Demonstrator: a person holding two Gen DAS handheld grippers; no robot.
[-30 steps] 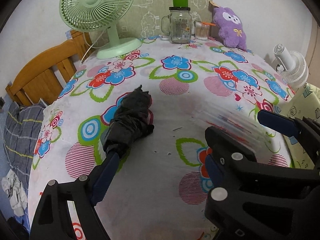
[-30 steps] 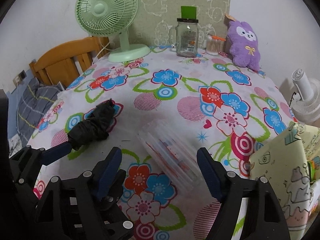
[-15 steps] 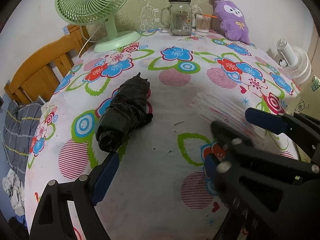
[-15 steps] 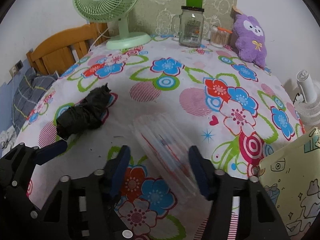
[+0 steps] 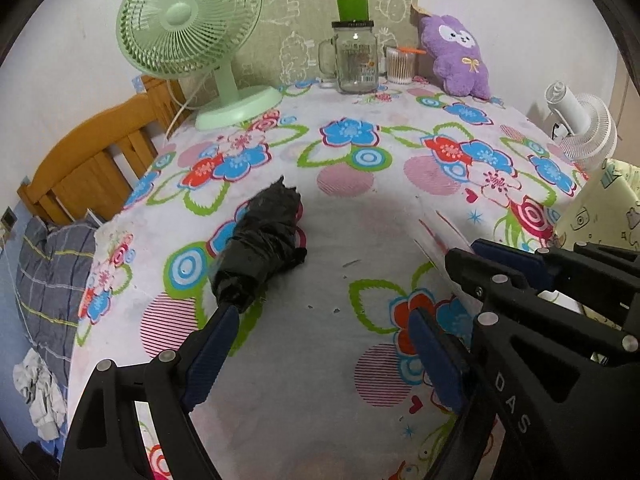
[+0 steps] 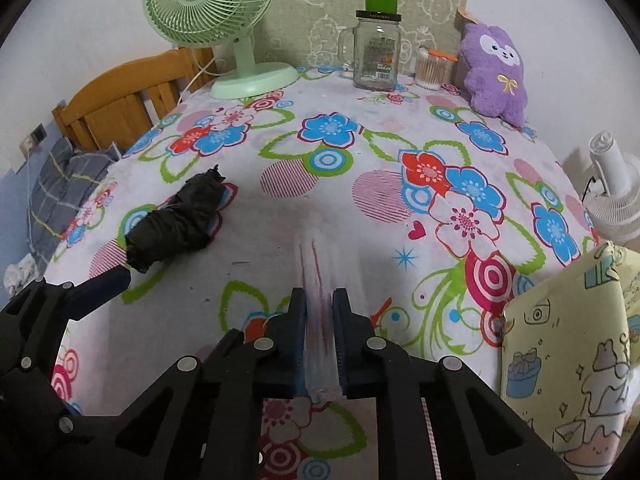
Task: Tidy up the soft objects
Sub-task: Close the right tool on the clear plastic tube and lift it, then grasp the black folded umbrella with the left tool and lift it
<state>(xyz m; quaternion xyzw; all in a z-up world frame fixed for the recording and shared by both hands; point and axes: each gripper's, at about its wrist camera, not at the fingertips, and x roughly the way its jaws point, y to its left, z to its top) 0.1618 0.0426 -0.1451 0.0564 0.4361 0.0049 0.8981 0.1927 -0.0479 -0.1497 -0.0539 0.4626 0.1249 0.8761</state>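
See-through plastic bag (image 6: 318, 280), with thin red lines, is squashed flat between the right gripper (image 6: 320, 316), whose jaws just squeezed together on it. Left gripper (image 5: 320, 344) gapes, holding nothing.

You have two fans here: one green desk fan (image 6: 208, 4) and one white fan (image 6: 614, 196). Count one black bundle (image 6: 176, 222), one clear plastic roll (image 6: 318, 276), one purple plush (image 6: 496, 68), one glass jar mug (image 6: 376, 54), one cotton-swab tub (image 6: 430, 68), and two grippers (image 6: 320, 332) (image 5: 320, 344).
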